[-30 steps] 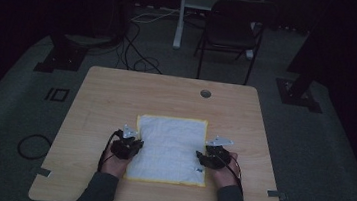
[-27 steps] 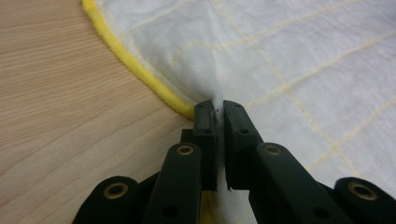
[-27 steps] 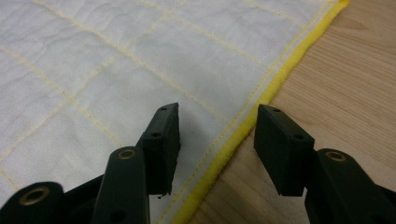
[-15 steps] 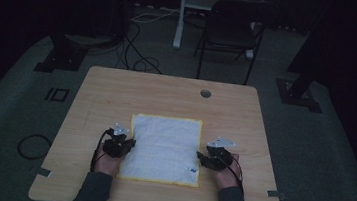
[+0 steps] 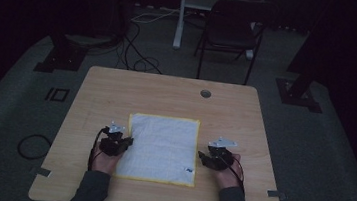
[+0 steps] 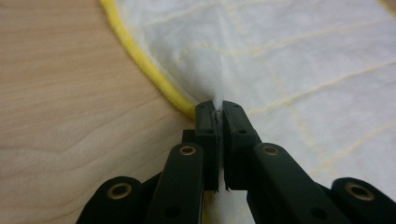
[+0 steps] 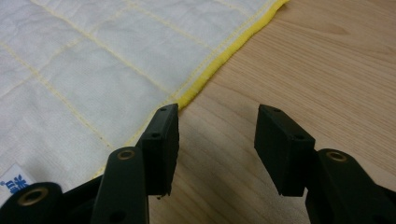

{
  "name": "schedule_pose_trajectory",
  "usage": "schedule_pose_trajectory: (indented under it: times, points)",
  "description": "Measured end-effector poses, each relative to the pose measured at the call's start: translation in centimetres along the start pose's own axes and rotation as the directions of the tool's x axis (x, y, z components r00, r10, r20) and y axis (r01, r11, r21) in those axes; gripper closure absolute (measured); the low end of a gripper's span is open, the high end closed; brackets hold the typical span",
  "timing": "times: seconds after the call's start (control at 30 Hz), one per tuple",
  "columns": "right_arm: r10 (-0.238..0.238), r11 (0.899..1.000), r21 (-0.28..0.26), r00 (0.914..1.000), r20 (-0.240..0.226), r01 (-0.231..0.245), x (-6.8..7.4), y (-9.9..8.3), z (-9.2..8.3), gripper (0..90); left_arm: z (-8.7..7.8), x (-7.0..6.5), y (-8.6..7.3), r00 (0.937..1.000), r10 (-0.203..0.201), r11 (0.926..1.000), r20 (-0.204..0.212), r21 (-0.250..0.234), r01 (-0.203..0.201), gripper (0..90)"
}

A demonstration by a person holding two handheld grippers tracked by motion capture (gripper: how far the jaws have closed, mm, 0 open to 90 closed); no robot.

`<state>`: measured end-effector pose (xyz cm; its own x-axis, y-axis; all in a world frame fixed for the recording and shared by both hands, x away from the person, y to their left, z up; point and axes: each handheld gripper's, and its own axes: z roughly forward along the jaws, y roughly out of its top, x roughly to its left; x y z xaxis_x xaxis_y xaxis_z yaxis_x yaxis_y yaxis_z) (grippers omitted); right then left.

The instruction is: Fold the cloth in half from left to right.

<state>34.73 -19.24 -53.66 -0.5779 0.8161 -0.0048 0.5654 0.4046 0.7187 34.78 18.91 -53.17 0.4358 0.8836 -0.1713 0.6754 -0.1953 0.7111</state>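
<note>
A white quilted cloth (image 5: 161, 146) with a yellow hem lies flat on the wooden table (image 5: 167, 94). My left gripper (image 5: 128, 141) sits at the cloth's left edge. In the left gripper view my left gripper (image 6: 218, 109) is shut on a pinched fold of the cloth (image 6: 303, 56) just inside the yellow hem. My right gripper (image 5: 201, 157) rests at the cloth's right edge. In the right gripper view my right gripper (image 7: 217, 116) is open, with bare wood between the jaws. Its left fingertip (image 7: 163, 135) stands over the hem of the cloth (image 7: 93, 56). A small blue-printed tag (image 7: 14, 179) sits near the cloth's corner.
A round cable hole (image 5: 206, 93) is near the table's far edge. Bare wood surrounds the cloth on all sides. A dark chair (image 5: 234, 31) and a white post (image 5: 180, 15) stand beyond the table. A cable loop (image 5: 31, 145) lies on the floor at the left.
My left gripper has shifted a little to the left, and the cloth has slid left with it. The right gripper has stayed where it was.
</note>
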Motion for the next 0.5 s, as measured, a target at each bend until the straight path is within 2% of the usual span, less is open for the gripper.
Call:
schedule_pose_trajectory:
  times: [0.03, 0.13, 0.5]
  points:
    - [0.0, 1.0, 0.0, 1.0, 0.0, 0.0, 0.0, 0.0, 0.0, 49.8, -0.4, -0.2, 0.4, 0.9997, 0.006, 0.9998, 0.023, -0.018, -0.006, 86.8]
    - [-0.005, 1.0, 0.004, 1.0, 0.0, 0.005, 0.0, 0.0, 0.1, 49.8, -0.7, -0.6, 0.8, 0.9988, 0.024, 0.9989, 0.043, -0.042, -0.022, 86.9]
    - [-0.006, 1.0, 0.011, 1.0, -0.001, 0.006, 0.0, 0.0, 0.2, 49.8, -1.0, -1.8, 2.1, 0.9941, 0.059, 0.996, 0.091, -0.073, -0.052, 86.9]
